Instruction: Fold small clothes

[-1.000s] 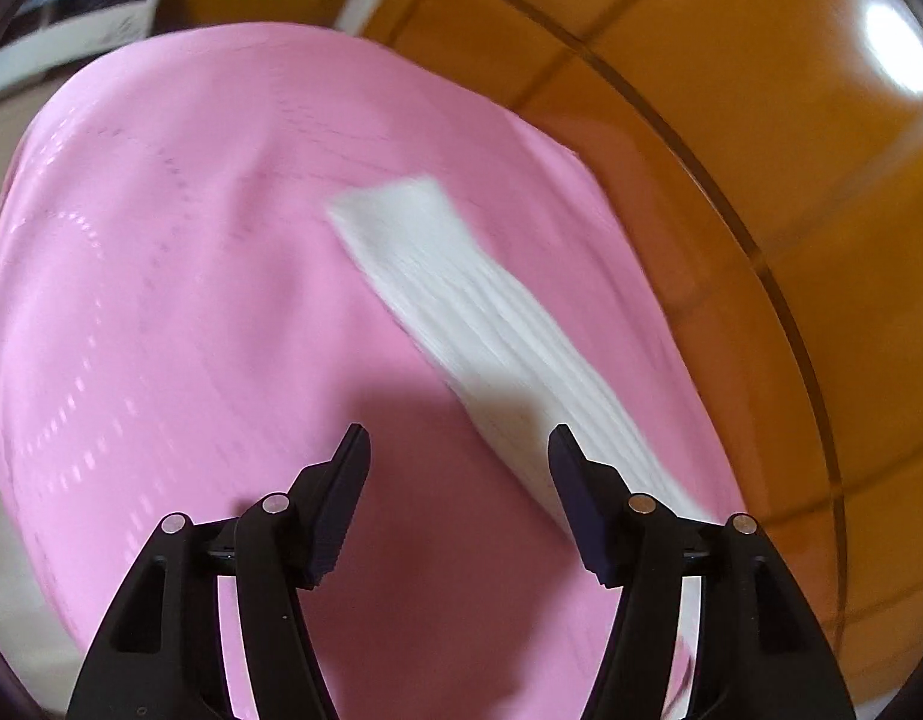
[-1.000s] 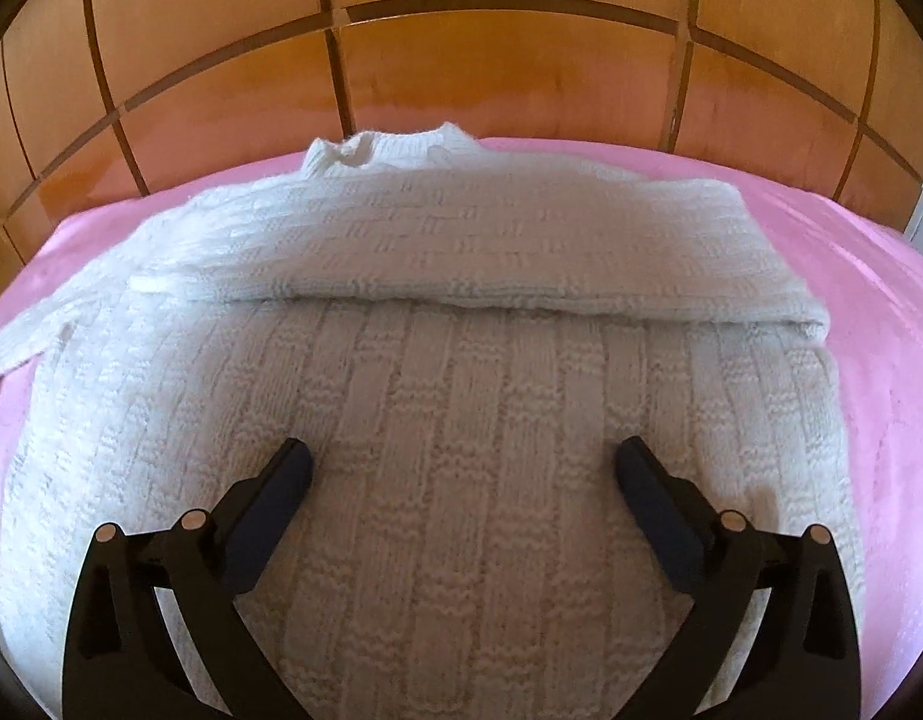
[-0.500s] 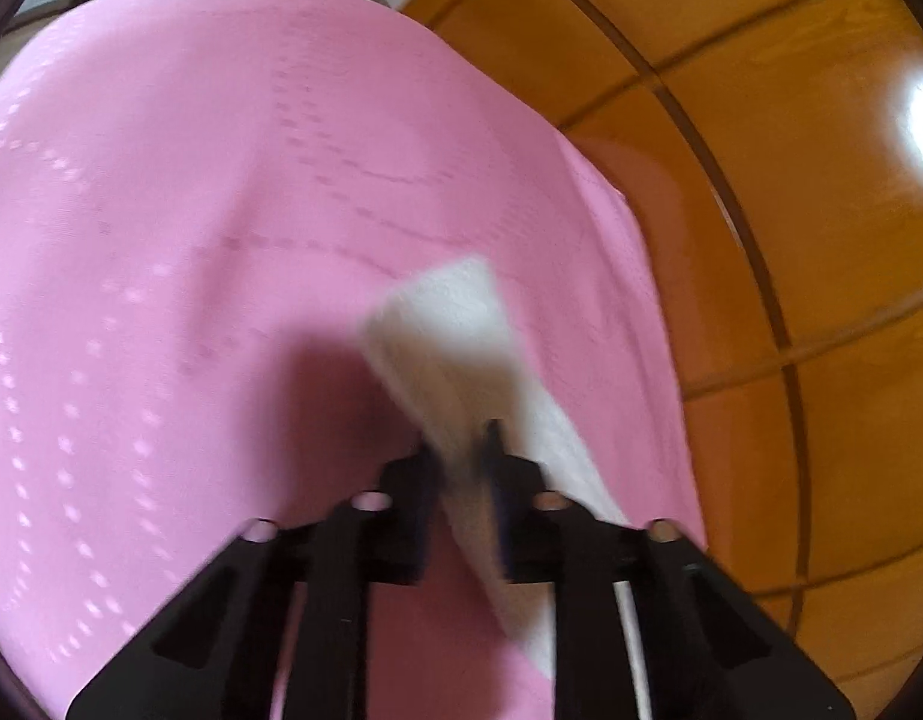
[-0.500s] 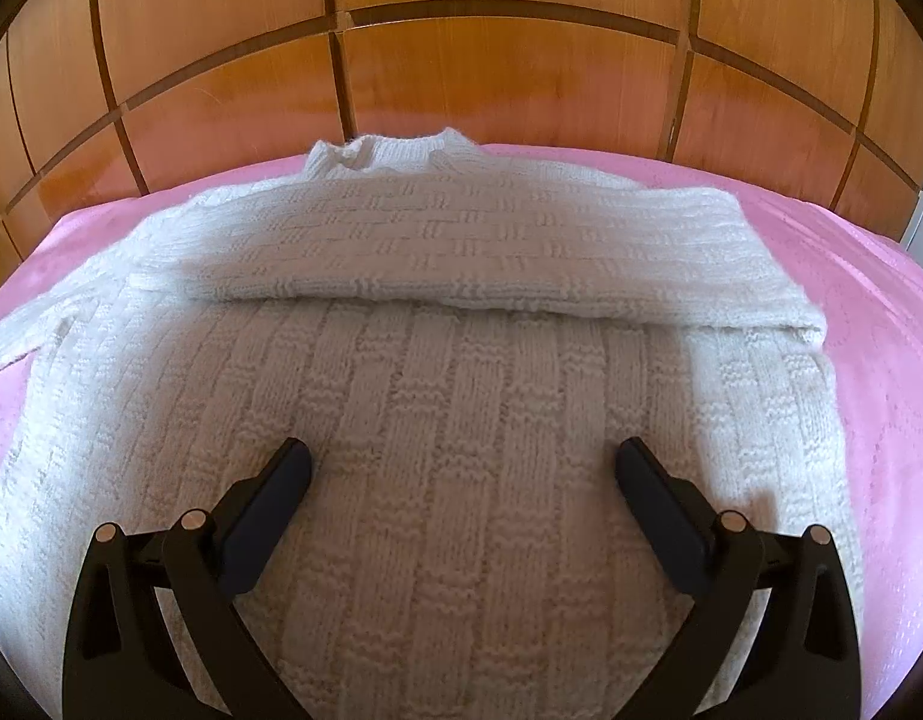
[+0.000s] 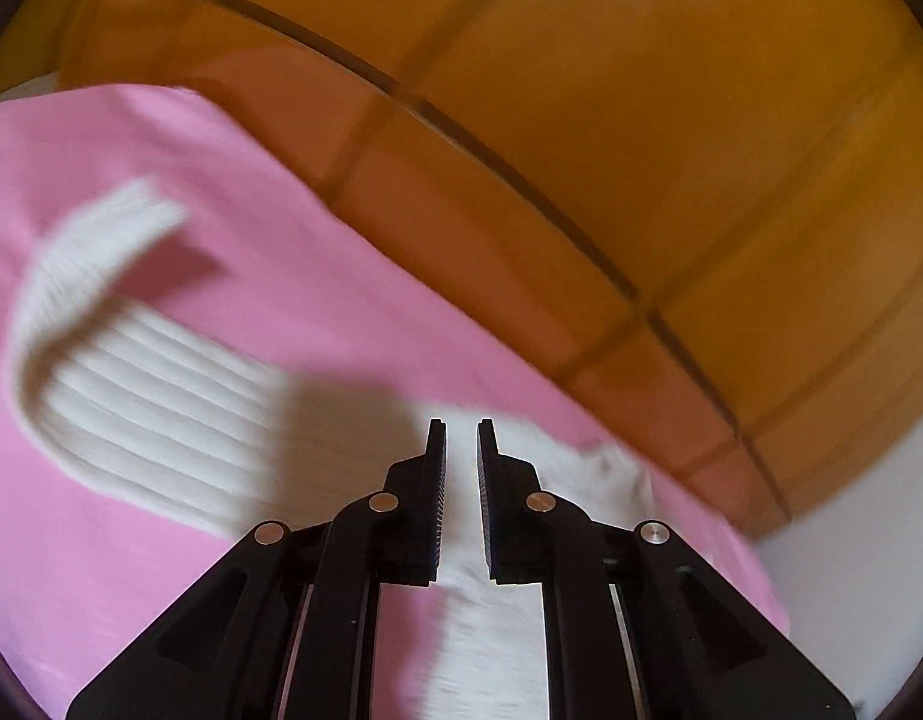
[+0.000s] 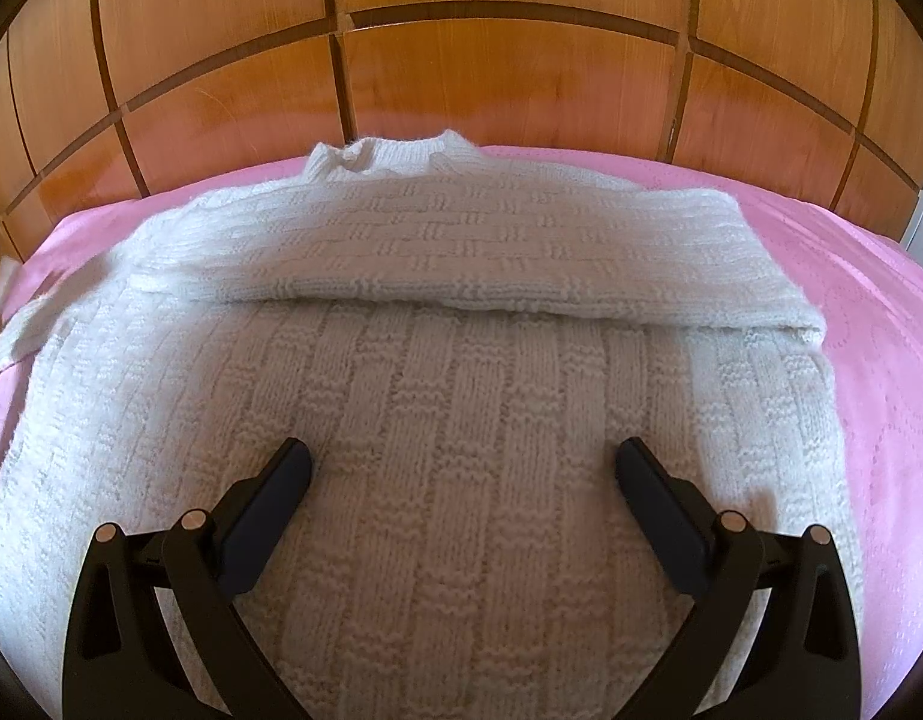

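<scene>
A white knit sweater (image 6: 437,420) lies flat on the pink bed sheet (image 6: 893,360), collar toward the headboard, with its right sleeve (image 6: 521,252) folded across the chest. My right gripper (image 6: 461,468) is open and hovers just above the sweater's lower body. My left gripper (image 5: 461,450) is shut on the sweater's left sleeve (image 5: 149,396), which is lifted and curls to the left with its cuff (image 5: 101,228) turned over, blurred by motion. That sleeve shows at the left edge of the right wrist view (image 6: 11,324).
A wooden panelled headboard (image 6: 491,78) stands right behind the bed. The pink sheet (image 5: 131,570) spreads left and right of the sweater. A white wall (image 5: 851,540) shows at the right in the left wrist view.
My left gripper closed on the left sleeve and has lifted and swung it, so the sleeve now bends over itself. The right gripper has stayed still and open.
</scene>
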A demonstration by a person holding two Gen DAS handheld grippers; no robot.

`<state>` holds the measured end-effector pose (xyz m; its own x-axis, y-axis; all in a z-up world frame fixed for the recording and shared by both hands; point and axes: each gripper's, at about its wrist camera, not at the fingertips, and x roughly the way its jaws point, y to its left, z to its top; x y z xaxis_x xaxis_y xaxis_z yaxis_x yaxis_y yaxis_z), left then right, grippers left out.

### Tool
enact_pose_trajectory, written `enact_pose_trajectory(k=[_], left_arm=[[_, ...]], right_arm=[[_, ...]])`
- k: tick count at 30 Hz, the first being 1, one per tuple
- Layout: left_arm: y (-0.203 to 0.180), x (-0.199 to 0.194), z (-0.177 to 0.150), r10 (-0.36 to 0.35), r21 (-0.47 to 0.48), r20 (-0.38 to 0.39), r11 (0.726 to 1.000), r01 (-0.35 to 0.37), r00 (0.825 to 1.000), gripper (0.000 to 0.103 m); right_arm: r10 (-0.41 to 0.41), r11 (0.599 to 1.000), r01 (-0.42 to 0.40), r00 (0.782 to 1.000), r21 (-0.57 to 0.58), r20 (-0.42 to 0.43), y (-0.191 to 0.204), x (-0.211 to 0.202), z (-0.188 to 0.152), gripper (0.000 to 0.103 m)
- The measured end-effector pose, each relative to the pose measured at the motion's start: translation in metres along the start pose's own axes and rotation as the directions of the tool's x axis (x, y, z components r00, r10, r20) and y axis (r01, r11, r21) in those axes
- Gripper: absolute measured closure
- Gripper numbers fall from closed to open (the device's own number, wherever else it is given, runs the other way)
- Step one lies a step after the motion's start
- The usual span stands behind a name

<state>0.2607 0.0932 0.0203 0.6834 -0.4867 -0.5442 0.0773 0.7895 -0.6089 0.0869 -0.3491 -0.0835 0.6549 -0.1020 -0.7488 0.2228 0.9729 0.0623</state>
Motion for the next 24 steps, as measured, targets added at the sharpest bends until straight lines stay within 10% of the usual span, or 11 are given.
enact_pose_trajectory(k=[8, 14, 17, 22, 24], left_arm=[[-0.054, 0.069, -0.059, 0.042, 0.134, -0.193, 0.991, -0.017, 0.980, 0.091], [-0.021, 0.028, -0.054, 0.269, 0.164, -0.060, 0.953, -0.256, 0.961, 0.069], [0.001, 0.004, -0.032, 0.421, 0.178, 0.064, 0.888, -0.425, 0.905, 0.050], [0.046, -0.019, 0.015, 0.658, 0.206, 0.174, 0.703, -0.681, 0.732, 0.049], [0.062, -0.018, 0.030, 0.700, 0.227, 0.171, 0.657, -0.719, 0.694, 0.041]], right_arm=[[0.016, 1.000, -0.016, 1.000, 0.011, 0.006, -0.002, 0.000, -0.001, 0.002], [0.020, 1.000, -0.020, 1.000, 0.014, 0.008, -0.002, 0.000, -0.001, 0.002], [0.016, 1.000, -0.016, 1.000, 0.012, 0.007, -0.002, 0.000, -0.001, 0.002], [0.010, 1.000, -0.010, 1.000, 0.009, 0.005, -0.001, 0.000, -0.002, 0.002], [0.008, 1.000, -0.008, 1.000, 0.008, 0.005, 0.000, 0.000, -0.002, 0.002]])
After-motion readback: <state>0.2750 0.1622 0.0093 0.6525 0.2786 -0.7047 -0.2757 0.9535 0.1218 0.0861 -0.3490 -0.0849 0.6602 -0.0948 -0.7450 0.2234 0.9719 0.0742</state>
